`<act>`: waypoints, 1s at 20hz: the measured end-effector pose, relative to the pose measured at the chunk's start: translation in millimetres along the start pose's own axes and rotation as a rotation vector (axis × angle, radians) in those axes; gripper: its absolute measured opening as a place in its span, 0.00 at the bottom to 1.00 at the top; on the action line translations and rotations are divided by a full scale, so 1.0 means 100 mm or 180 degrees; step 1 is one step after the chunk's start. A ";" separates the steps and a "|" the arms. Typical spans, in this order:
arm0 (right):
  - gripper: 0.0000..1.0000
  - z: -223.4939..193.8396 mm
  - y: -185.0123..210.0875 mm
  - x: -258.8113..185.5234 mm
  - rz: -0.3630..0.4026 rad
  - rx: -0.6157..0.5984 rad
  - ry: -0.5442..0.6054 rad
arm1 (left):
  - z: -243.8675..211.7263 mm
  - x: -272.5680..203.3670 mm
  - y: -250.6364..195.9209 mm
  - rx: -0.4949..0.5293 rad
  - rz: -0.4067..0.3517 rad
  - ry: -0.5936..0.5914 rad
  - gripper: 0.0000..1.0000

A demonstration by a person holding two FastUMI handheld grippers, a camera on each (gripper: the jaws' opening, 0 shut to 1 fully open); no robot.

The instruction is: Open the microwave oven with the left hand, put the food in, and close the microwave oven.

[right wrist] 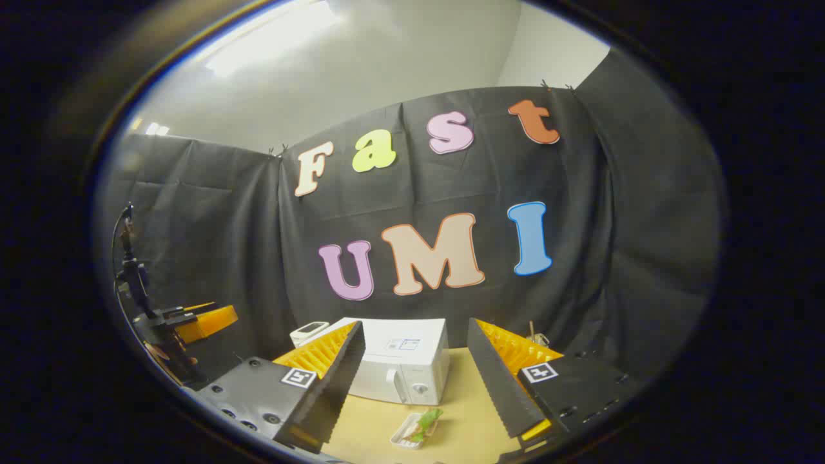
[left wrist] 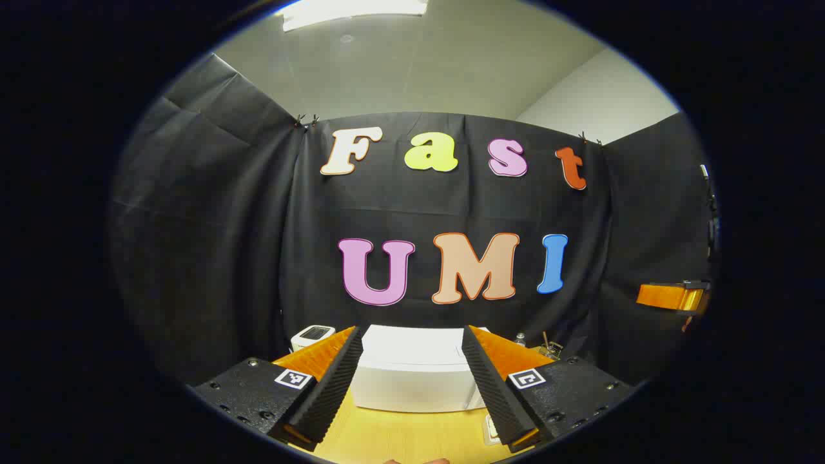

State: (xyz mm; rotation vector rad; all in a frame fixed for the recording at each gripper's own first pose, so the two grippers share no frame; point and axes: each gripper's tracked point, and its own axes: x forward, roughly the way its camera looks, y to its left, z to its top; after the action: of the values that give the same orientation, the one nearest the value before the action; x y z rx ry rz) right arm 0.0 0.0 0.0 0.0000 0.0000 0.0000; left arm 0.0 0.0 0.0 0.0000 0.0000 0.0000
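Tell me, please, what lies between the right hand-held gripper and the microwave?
In the right gripper view, a food tray lies on bare table between the open right hand-held gripper and the closed microwave.

White microwave (right wrist: 403,361), tan wooden table (right wrist: 464,425), seemingly green food (right wrist: 425,422).

black cloth (left wrist: 213,212) drapes the booth walls below a white ceiling (left wrist: 412,71) with a glowing light panel (left wrist: 351,9).
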 end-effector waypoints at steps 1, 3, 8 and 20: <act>0.99 0.02 0.00 0.00 0.0015 0.0012 -0.0009 | 0.00 -0.01 0.01 0.0009 -0.0003 -0.0007 0.92; 0.91 0.06 -0.04 0.00 0.0009 0.0040 -0.0058 | 0.00 -0.01 -0.01 0.0016 -0.0036 -0.0017 0.95; 0.91 0.04 -0.14 -0.02 -0.0025 0.0089 -0.0084 | 0.00 -0.06 0.04 0.0030 -0.0053 -0.0055 0.95; 0.99 -0.03 -0.09 -0.09 0.0042 0.0095 -0.0080 | -0.23 -0.09 -0.01 -0.0055 -0.0230 -0.0069 0.92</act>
State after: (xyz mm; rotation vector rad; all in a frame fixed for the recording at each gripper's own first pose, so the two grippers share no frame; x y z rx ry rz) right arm -9.0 -9.2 -2.5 0.0297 -0.0251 0.0132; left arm -8.7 -1.0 -22.7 -0.0174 -0.0218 -0.0722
